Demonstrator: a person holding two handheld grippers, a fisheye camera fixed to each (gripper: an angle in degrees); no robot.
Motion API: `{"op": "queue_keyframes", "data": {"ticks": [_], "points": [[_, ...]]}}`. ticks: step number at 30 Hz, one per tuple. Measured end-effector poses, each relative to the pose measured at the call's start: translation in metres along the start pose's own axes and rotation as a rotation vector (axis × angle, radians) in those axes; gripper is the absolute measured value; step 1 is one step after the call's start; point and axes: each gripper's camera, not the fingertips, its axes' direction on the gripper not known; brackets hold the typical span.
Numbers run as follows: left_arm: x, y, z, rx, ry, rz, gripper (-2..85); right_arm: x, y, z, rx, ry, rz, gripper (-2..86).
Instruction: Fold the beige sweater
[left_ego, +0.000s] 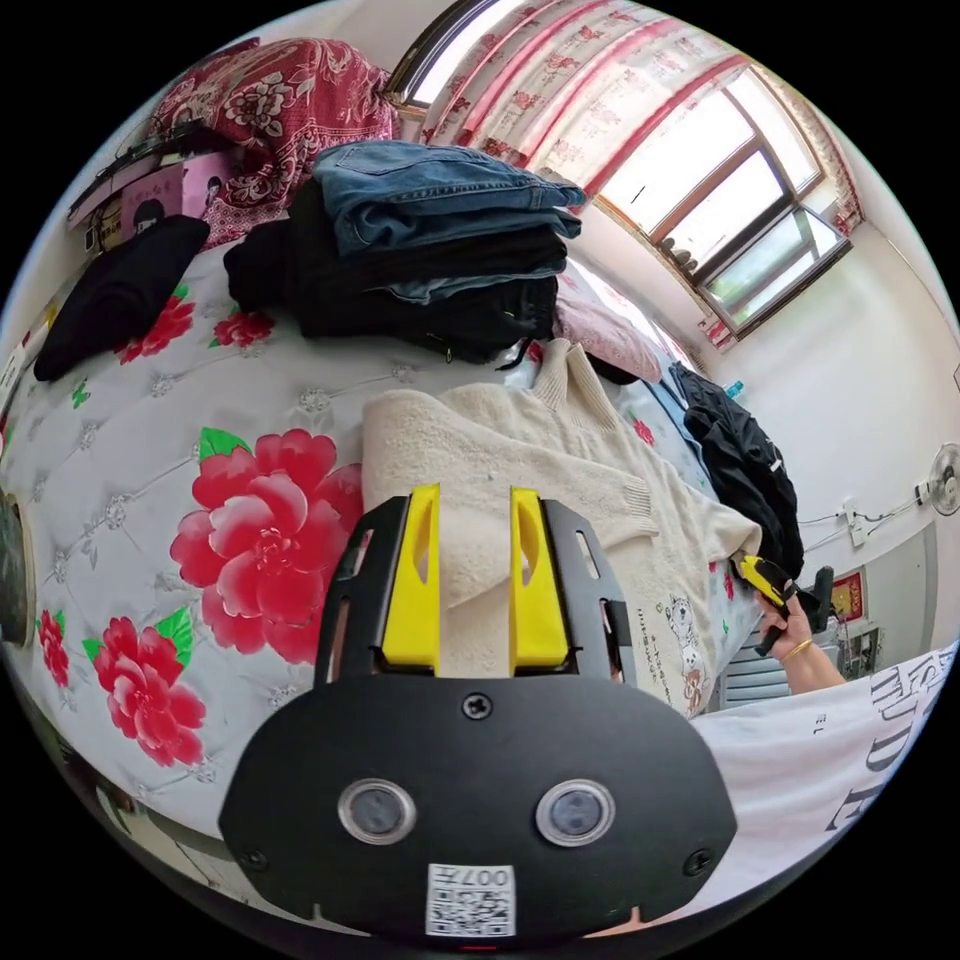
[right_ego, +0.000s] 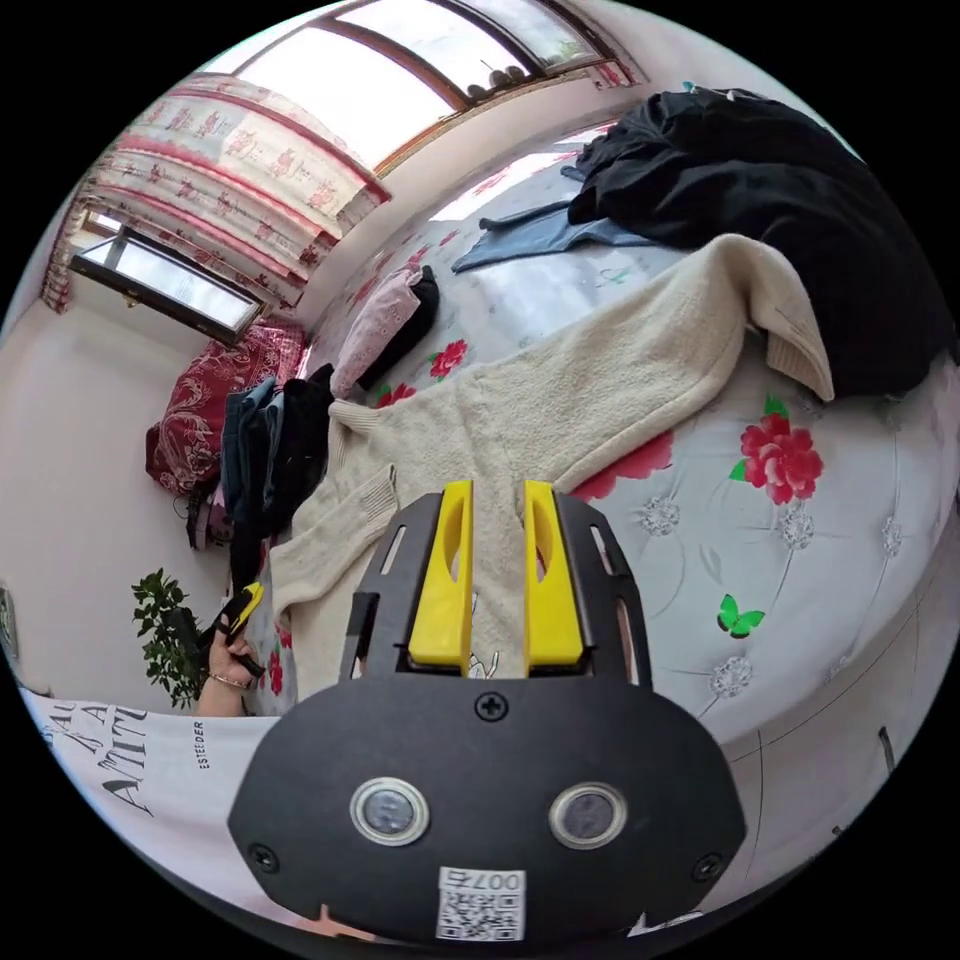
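Now we have the beige sweater spread on the flowered bedspread before the folded clothes stack. Our left gripper and right gripper stand with jaws slightly apart over its hem, one sleeve stretching away beyond the right.

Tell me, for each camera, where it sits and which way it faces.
Left gripper view: rides on the left gripper, facing the beige sweater and a clothes stack; a hand shows.
Right gripper view: rides on the right gripper, facing along the sweater's sleeve; a hand shows.
Shared: sweater, flowered bed cover, window.
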Motion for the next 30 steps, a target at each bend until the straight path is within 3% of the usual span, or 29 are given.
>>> {"op": "queue_keyframes", "data": {"ticks": [3,8,13,16,20,24,25,27,30], "points": [[0.004,-0.006,0.006,0.037,0.025,-0.048,9.1,-0.033,-0.021,0.02,-0.05,0.008,-0.163,5.9],[0.013,-0.004,0.008,0.037,-0.073,-0.049,9.1,-0.128,-0.04,0.126,-0.263,-0.004,-0.466,6.7],[0.005,-0.009,0.009,0.041,-0.113,-0.101,9.3,-0.177,-0.03,0.213,-0.44,0.097,-0.601,4.5],[0.011,-0.016,0.016,0.046,-0.124,-0.086,9.3,-0.19,-0.027,0.213,-0.421,0.16,-0.686,2.0],[0.039,-0.03,0.035,0.04,-0.074,-0.009,9.5,-0.179,-0.036,0.155,-0.302,0.114,-0.688,1.0],[0.061,-0.035,0.09,-0.089,-0.184,0.066,9.7,-0.145,-0.042,0.147,-0.338,0.159,-0.631,1.8],[0.06,-0.032,0.116,-0.151,-0.222,0.078,9.7,-0.131,-0.045,0.151,-0.375,0.128,-0.568,2.3],[0.064,-0.023,0.129,-0.099,-0.301,0.145,9.1,-0.111,-0.051,0.145,-0.364,0.097,-0.444,3.1],[0.069,-0.027,0.131,-0.133,-0.33,0.164,8.6,-0.07,-0.061,0.102,-0.211,0.023,-0.249,4.4]]}}
